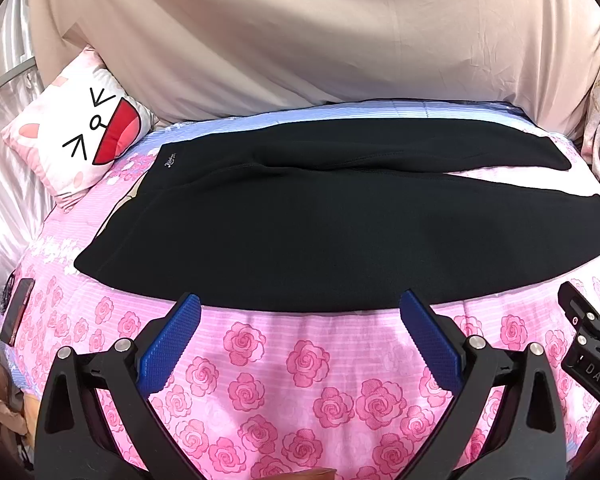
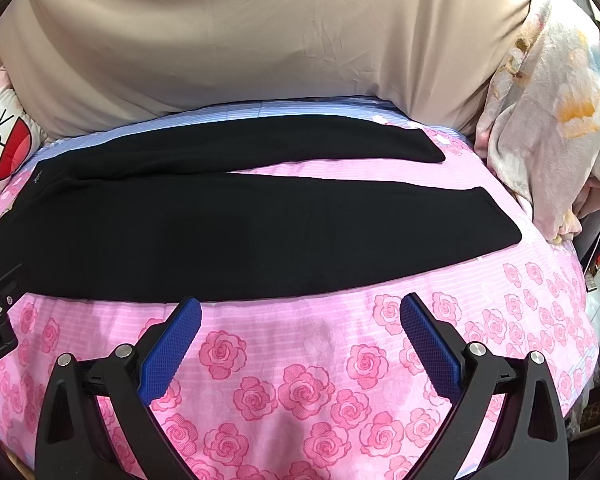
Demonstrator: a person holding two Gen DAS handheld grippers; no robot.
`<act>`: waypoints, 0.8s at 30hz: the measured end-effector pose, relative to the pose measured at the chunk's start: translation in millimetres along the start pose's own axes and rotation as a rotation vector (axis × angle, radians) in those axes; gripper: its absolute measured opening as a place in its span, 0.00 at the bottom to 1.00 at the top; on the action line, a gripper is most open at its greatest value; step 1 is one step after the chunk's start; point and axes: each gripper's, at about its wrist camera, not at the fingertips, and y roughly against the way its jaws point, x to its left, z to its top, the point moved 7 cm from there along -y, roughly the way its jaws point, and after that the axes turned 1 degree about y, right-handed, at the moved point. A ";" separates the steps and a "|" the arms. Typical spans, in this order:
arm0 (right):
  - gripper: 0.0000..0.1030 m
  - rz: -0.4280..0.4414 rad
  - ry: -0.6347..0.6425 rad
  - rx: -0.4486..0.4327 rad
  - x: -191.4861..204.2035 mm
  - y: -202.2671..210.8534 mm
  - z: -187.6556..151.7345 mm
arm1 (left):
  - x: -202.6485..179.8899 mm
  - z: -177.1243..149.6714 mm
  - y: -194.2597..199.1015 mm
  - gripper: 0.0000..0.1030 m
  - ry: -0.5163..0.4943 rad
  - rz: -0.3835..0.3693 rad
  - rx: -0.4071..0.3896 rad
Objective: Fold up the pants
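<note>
Black pants [image 1: 320, 232] lie flat on a pink rose-print bed cover [image 1: 300, 380], waistband at the left, two legs spread apart toward the right. They also show in the right wrist view [image 2: 220, 232]. My left gripper [image 1: 300, 308] is open and empty, its blue pads just short of the near edge of the pants. My right gripper [image 2: 300, 308] is open and empty, at the near edge of the closer leg. The right gripper's body shows at the right edge of the left wrist view [image 1: 588, 344].
A white and pink cartoon pillow [image 1: 80, 140] leans at the back left. A beige sheet [image 1: 320, 32] hangs behind the bed. A floral blanket [image 2: 548, 120] is heaped at the right. A dark phone [image 1: 18, 316] lies at the bed's left edge.
</note>
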 end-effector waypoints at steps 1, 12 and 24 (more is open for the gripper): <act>0.95 -0.001 0.001 0.001 0.8 -0.5 -0.1 | 0.1 0.0 0.0 0.95 0.000 0.001 0.000; 0.95 -0.007 0.005 0.016 1.6 -6.1 -0.8 | -2.3 -0.5 -5.1 0.95 -0.003 0.006 0.004; 0.95 -0.008 0.011 0.031 2.7 -14.0 -1.5 | -5.4 0.9 -10.3 0.95 -0.011 0.006 0.017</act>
